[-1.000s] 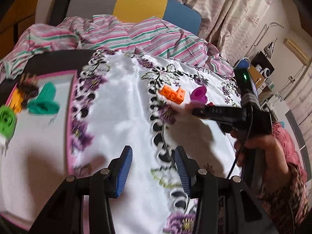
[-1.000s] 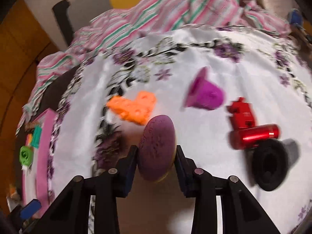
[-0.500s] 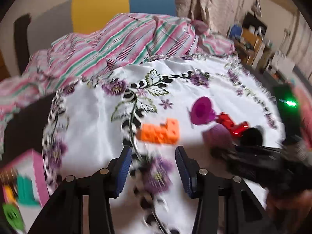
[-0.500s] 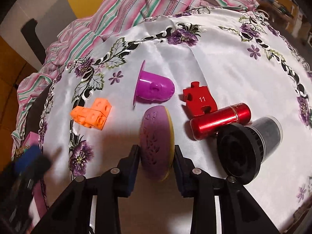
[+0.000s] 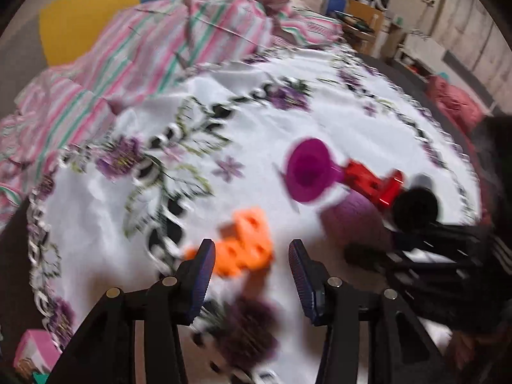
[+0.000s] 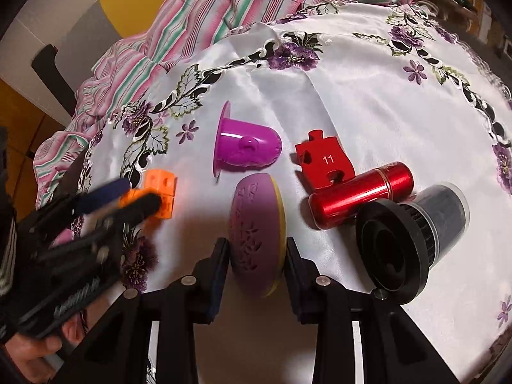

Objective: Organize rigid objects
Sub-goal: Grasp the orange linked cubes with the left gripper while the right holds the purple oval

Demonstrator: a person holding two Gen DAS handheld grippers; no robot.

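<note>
Joined orange blocks (image 5: pixel 246 243) (image 6: pixel 160 185) lie on the white flowered tablecloth. My left gripper (image 5: pixel 251 256) (image 6: pixel 134 195) hangs over them, its jaws opening; the blocks sit between the blue pads, which do not visibly press on them. My right gripper (image 6: pixel 256 256) is shut on a purple disc with a yellow edge (image 6: pixel 256 224) (image 5: pixel 352 220), held on edge just above the cloth. Beyond it lie a purple cup (image 6: pixel 246 147) on its side, a red puzzle piece (image 6: pixel 323 160), a red metal cylinder (image 6: pixel 358 195) and a black-lidded jar (image 6: pixel 409 240).
A crumpled pink and green striped cloth (image 5: pixel 160 48) borders the far side of the table. A corner of a pink tray (image 5: pixel 32 348) holding small toys shows at the lower left. A person's hand (image 6: pixel 32 352) grips the left tool. Furniture stands off the table's right edge (image 5: pixel 361 9).
My left gripper swept from the pink tray across the cloth to the orange blocks, rolling as it went. My right gripper, still holding the purple disc, shifted slightly and rolled.
</note>
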